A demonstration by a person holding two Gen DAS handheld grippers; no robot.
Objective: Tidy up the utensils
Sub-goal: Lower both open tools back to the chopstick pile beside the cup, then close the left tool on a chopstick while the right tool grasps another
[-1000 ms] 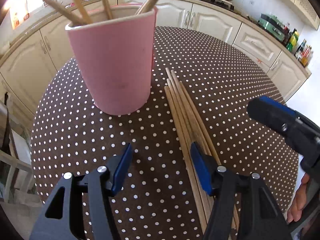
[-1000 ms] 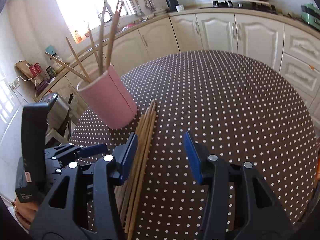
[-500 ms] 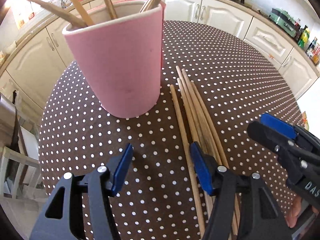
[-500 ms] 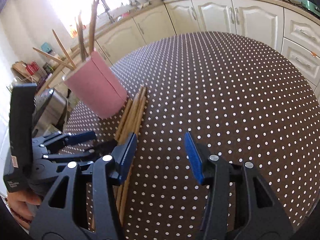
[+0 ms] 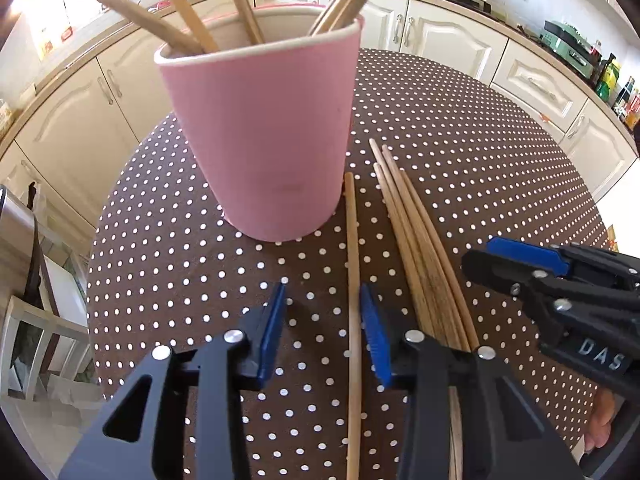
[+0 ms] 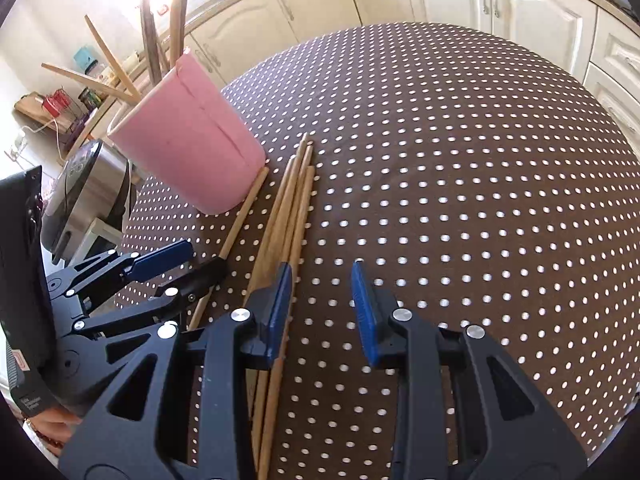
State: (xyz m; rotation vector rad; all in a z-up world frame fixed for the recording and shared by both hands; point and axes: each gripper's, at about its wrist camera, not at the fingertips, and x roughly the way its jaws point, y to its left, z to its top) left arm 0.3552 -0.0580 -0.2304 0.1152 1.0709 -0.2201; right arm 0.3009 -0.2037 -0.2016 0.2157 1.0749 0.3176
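While closing, left hand-held gripper [image 5: 322, 330] straddles lone chopstick [image 5: 352, 264].

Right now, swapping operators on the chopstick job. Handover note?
Left gripper: jaws closing around the lone chopstick, which lies between them; no grip yet.
Right gripper: jaws closing, nothing between them; its left finger sits at the bundle of chopsticks.
Pink cup stands upright on the dotted table, several sticks already in it.
Left to do: lift the lone chopstick, then the bundle, into the cup.
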